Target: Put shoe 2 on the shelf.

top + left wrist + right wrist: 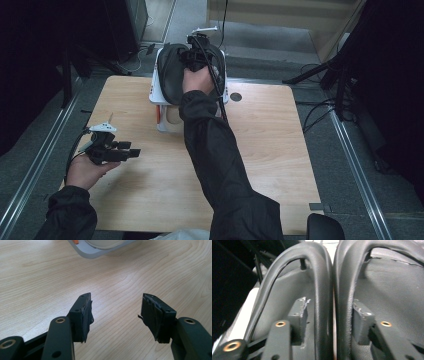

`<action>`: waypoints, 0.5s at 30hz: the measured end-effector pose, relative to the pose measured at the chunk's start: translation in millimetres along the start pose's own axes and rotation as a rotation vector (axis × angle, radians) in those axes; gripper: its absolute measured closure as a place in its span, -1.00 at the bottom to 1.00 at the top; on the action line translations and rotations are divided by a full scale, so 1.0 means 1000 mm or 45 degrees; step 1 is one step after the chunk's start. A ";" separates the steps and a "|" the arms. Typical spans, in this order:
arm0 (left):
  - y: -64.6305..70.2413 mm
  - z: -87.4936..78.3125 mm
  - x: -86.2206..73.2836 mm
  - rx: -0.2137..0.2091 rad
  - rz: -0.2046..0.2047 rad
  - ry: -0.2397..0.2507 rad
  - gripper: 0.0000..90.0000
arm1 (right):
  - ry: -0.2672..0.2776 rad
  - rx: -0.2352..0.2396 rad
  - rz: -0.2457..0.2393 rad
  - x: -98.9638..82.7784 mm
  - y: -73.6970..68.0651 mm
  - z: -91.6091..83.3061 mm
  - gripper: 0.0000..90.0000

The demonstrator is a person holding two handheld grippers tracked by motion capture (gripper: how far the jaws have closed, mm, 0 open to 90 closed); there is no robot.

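Black leather-like shoes (pixel 172 75) sit as a pair in a white rack (pixel 155 92) at the upper centre of the high view, on the far edge of the pale wooden table (pixel 270 150). Your right gripper (pixel 329 312) has its jaws inside both shoes, pinching their touching inner collars. Your left gripper (pixel 116 315) rests at the left of the frame over bare tabletop, jaws spread wide, holding nothing.
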State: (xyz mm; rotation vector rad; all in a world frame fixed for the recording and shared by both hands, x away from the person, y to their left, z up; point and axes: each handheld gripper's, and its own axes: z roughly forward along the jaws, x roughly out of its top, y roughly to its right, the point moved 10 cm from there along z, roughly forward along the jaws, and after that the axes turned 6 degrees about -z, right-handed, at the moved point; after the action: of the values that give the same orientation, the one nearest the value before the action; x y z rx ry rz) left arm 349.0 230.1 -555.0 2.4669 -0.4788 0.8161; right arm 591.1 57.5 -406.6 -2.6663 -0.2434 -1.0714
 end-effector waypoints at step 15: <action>0.002 0.001 0.002 -0.005 -0.005 0.000 -0.06 | -0.006 0.176 -0.087 -0.008 0.001 -0.027 0.11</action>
State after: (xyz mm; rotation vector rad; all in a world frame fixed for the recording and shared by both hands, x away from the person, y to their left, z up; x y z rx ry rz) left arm 349.6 227.1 -554.1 2.4636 -0.4752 0.8126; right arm 567.8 47.5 -393.7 -2.5544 -0.3967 -1.0291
